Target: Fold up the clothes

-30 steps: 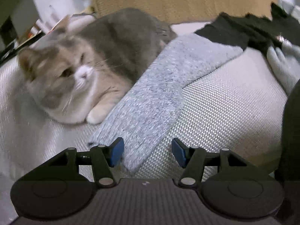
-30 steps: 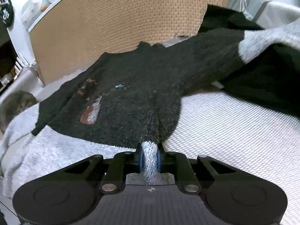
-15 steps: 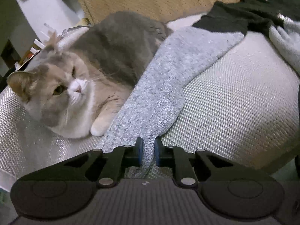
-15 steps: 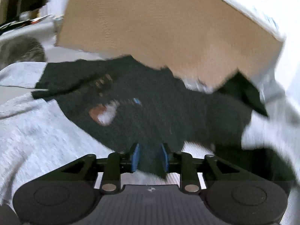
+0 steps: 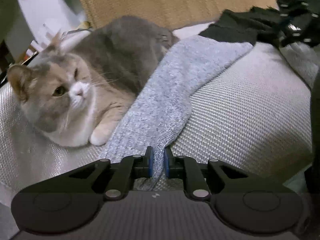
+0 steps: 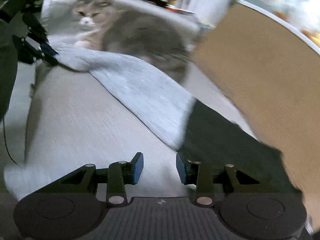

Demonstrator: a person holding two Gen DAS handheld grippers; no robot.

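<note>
Okay, left gripper [image 5: 158, 163] is clamped narrow on the end of the grey sleeve [image 5: 170, 92]; blue pads press the knit from both sides. The sleeve runs up and away across the woven light cushion [image 5: 250, 108] to the black body of the sweater [image 5: 250, 28], bunched at top right. A grey, cream and white cat [image 5: 84, 84] lies on the cushion, its side and paw touching the sleeve's left edge. Tan woven panel [image 5: 170, 2] stands behind.

Right gripper [image 6: 159, 168]: jaws opening, about half spread, nothing between the pads, only bare cushion [image 6: 84, 124] below. That view is motion-blurred. Grey sleeve [image 6: 140, 88] and black fabric [image 6: 216, 140] lie just ahead of it; the left gripper [image 6: 47, 50] shows at far left pinching the sleeve end. No containers visible.
</note>
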